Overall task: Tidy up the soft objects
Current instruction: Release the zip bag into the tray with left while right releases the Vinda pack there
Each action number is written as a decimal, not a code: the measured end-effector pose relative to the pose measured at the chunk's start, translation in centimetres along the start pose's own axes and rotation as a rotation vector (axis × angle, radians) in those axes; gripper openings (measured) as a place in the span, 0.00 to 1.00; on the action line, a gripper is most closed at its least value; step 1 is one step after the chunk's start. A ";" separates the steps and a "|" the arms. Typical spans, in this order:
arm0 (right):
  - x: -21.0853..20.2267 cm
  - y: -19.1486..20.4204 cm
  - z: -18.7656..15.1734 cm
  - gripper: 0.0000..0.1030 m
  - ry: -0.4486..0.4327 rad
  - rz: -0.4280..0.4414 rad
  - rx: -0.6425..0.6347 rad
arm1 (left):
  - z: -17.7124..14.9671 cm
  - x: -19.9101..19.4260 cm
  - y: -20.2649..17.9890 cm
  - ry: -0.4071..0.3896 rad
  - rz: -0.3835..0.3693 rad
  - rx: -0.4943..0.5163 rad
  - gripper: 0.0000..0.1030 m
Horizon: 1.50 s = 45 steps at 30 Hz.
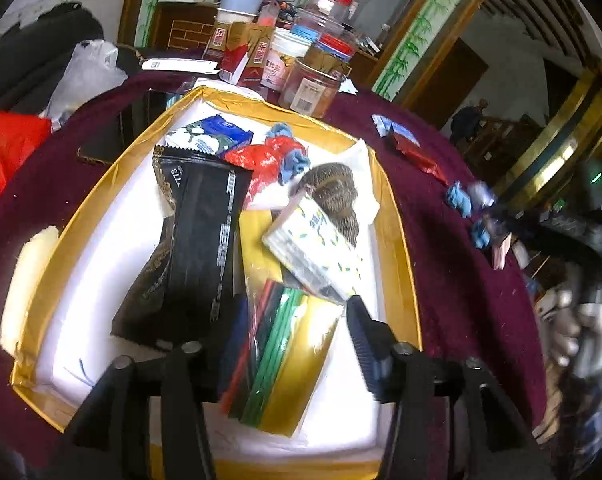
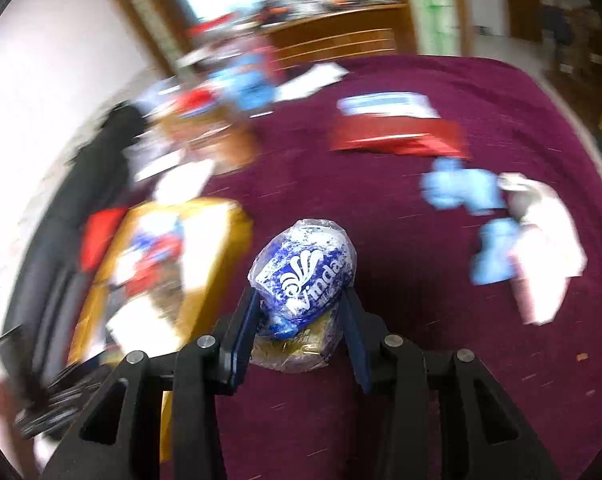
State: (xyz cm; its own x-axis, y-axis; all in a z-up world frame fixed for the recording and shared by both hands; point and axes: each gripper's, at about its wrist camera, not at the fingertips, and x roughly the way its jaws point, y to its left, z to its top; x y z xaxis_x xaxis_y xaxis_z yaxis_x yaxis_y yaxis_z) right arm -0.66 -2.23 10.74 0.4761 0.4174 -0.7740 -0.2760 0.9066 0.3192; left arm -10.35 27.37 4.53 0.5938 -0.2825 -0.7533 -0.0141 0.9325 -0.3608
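In the left wrist view a gold box (image 1: 397, 240) with a white lining holds a black packet (image 1: 197, 248), a lemon-print tissue pack (image 1: 317, 248), a red bag (image 1: 265, 160), blue cloth and a brown mesh bundle (image 1: 337, 192). My left gripper (image 1: 297, 340) hangs open over the box's near end. A clear bag of coloured sticks (image 1: 277, 352) lies between its fingers, and the pads do not press on it. In the blurred right wrist view my right gripper (image 2: 301, 320) is shut on a blue-and-white tissue pack (image 2: 301, 276), held above the burgundy cloth beside the box (image 2: 217, 240).
On the burgundy tablecloth (image 1: 441, 200), right of the box, lie a red packet (image 2: 397, 136), blue cloth scraps (image 2: 461, 192) and a white piece (image 2: 541, 248). Jars and cartons (image 1: 309, 84) crowd the table's far side. A yellow sponge (image 1: 29, 276) sits left of the box.
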 end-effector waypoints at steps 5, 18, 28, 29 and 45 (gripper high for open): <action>1.8 8.5 -3.2 0.39 0.089 0.130 -0.167 | -1.1 -2.1 0.6 -0.022 -0.006 -0.005 0.59; 6.2 16.3 -9.3 0.49 0.222 0.109 -0.331 | -1.7 -9.0 4.8 -0.223 0.015 -0.122 0.70; 9.8 16.7 -3.8 0.72 0.203 0.318 -0.087 | -1.8 -11.3 4.9 -0.303 0.011 -0.141 0.71; 10.8 16.2 -3.9 0.72 0.219 0.252 -0.072 | -1.9 -11.3 4.8 -0.301 0.014 -0.137 0.71; -9.7 0.7 -6.4 1.00 -0.294 -0.193 -0.071 | -1.6 -8.4 -4.7 -0.290 -0.137 0.099 0.75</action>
State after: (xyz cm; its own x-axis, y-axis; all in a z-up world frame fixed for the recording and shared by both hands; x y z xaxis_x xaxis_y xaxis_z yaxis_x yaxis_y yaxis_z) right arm -10.76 -6.03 14.97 0.7423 0.2486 -0.6223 -0.2103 0.9681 0.1359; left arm -16.55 25.02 11.70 0.7890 -0.3446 -0.5086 0.1514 0.9114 -0.3826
